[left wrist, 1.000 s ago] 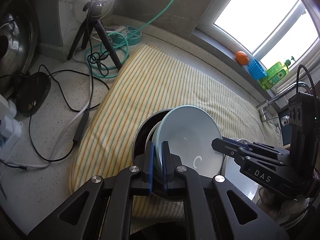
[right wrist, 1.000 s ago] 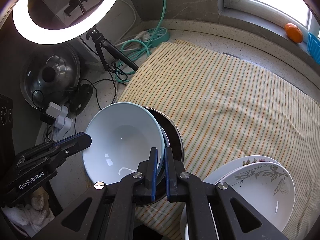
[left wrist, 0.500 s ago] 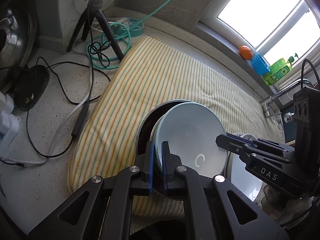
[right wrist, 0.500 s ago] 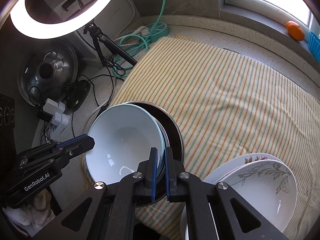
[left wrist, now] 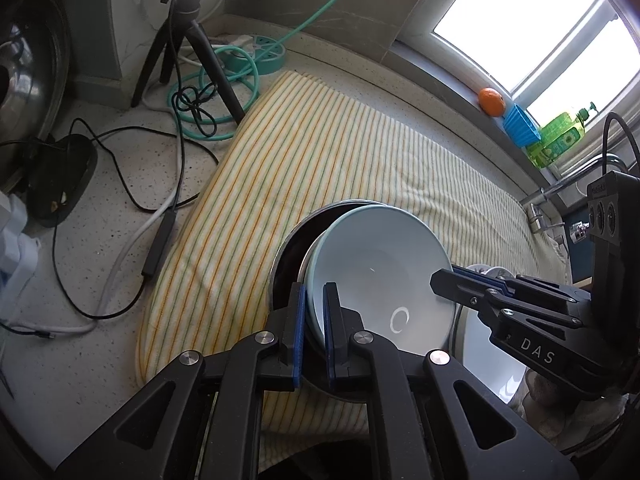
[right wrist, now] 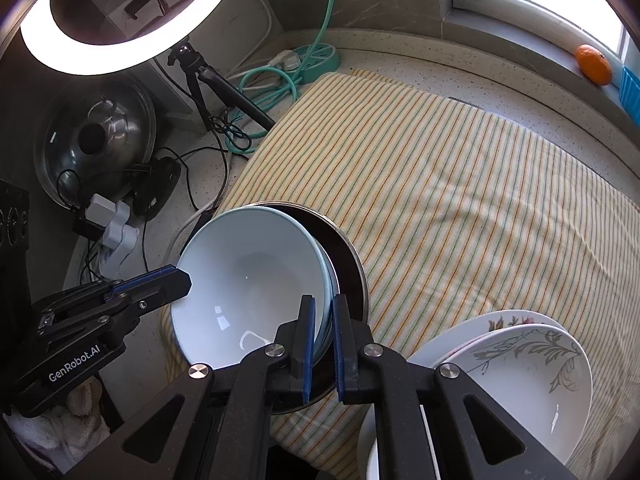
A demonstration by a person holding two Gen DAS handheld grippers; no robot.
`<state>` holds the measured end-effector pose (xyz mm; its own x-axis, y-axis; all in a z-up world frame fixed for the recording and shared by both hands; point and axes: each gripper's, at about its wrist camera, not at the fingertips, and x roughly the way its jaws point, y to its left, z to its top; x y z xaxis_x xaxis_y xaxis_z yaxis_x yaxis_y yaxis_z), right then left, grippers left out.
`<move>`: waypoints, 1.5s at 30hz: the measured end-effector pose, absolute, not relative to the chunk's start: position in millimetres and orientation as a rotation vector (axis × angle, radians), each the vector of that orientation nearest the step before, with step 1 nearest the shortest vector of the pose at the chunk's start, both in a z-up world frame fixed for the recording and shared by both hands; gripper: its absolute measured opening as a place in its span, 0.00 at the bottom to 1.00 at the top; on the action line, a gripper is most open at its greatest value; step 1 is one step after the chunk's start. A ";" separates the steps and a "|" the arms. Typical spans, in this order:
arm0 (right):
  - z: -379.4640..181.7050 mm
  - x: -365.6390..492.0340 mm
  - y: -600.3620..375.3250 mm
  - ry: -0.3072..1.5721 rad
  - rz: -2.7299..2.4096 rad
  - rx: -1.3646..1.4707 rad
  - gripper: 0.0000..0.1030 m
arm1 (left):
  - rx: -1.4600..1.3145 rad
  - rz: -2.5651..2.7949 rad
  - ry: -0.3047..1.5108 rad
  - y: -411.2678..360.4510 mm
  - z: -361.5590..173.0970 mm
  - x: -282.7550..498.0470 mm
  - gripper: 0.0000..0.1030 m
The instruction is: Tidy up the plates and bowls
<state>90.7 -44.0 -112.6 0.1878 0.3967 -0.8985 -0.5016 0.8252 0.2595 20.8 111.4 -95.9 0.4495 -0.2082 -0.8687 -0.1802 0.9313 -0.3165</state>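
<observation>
A pale blue bowl (left wrist: 380, 276) (right wrist: 248, 280) is held tilted over a dark metal-rimmed bowl (left wrist: 292, 252) (right wrist: 344, 260) on the striped cloth. My left gripper (left wrist: 314, 332) is shut on the pale blue bowl's near rim; it shows from the side in the right wrist view (right wrist: 176, 280). My right gripper (right wrist: 322, 344) is shut on the opposite rim; it shows in the left wrist view (left wrist: 448, 280). A stack of white floral plates (right wrist: 520, 368) sits at the lower right.
The striped cloth (left wrist: 340, 152) (right wrist: 460, 184) covers the counter. A ring-light tripod (left wrist: 188, 48), teal cable and power strip (right wrist: 316, 56), black cables (left wrist: 120, 160) and a steel pot lid (right wrist: 96, 140) lie to the left. An orange (left wrist: 491, 101) sits on the sill.
Both grippers have carried the pale blue bowl a little downward and toward the dark bowl. Their grip on the rim is the same.
</observation>
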 end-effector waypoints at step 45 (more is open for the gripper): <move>-113.1 84.8 -88.9 1.143 0.520 0.002 0.20 | -0.428 0.062 1.045 135.1 -106.7 5.3 0.09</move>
